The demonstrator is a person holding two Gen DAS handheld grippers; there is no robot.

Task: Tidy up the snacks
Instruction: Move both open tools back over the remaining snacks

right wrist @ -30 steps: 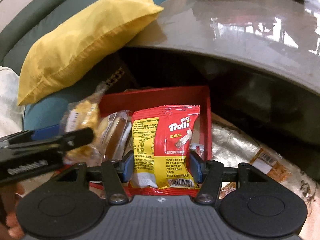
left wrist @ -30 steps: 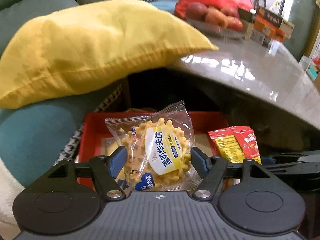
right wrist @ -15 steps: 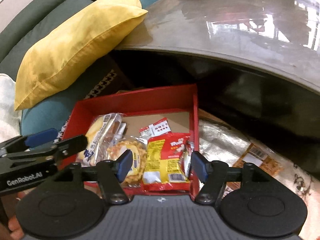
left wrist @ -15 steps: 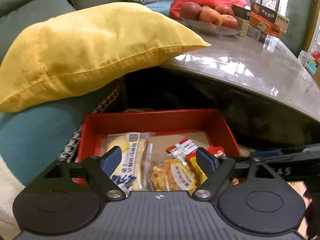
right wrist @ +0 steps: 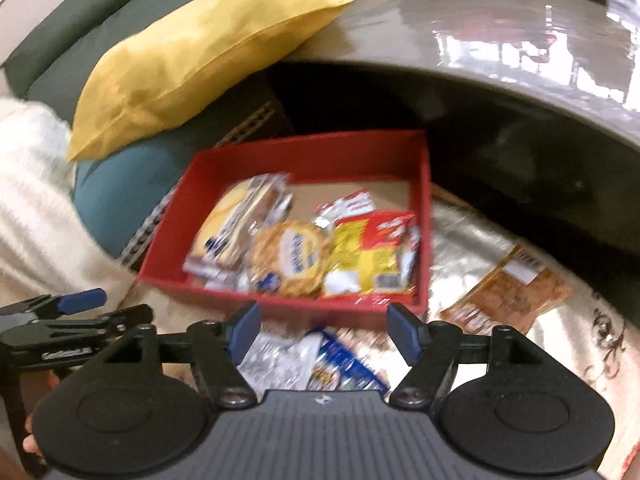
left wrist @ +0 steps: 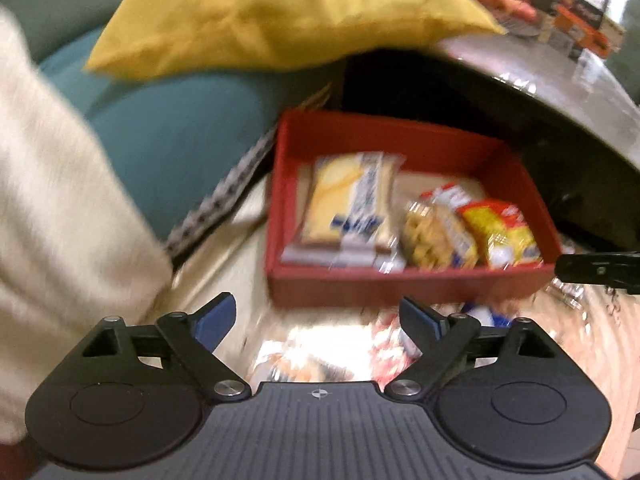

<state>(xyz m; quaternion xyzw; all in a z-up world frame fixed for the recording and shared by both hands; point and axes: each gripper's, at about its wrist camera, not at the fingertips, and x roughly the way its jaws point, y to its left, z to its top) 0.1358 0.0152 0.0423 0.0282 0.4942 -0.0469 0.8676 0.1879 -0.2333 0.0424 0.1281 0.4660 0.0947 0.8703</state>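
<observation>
Left claw (left wrist: 318, 316): released and empty, its jaws having just been spreading wider; it hangs over the shiny mat in front of the red box, with blurred wrappers below it.
Right claw (right wrist: 324, 330): released and empty too, its jaws having just been opening; it sits just short of the box's near wall.
Red box (right wrist: 280, 294): a shallow open tray on the shiny mat (right wrist: 452, 236), close under the curved edge of the grey table (right wrist: 500, 36).
Cake packet (right wrist: 236, 224): lies in the box along its left wall.
Waffle cookie (right wrist: 290, 256): a round one in a clear wrapper, in the middle of the box by its near wall, touching the cake packet.
Gummy bag (right wrist: 370, 258): red and yellow, in the near right corner of the box, beside the cookie.
Small red-and-white packet (right wrist: 354, 204): behind the gummy bag, toward the box's far side.
Loose snacks: a blue packet (right wrist: 352, 364) and a silvery one on the mat under the right claw; a brown packet (right wrist: 508, 292) on the mat right of the box.
Yellow pillow (right wrist: 192, 52): resting on the teal cushion (right wrist: 116, 192), its corner touching the table's edge.
</observation>
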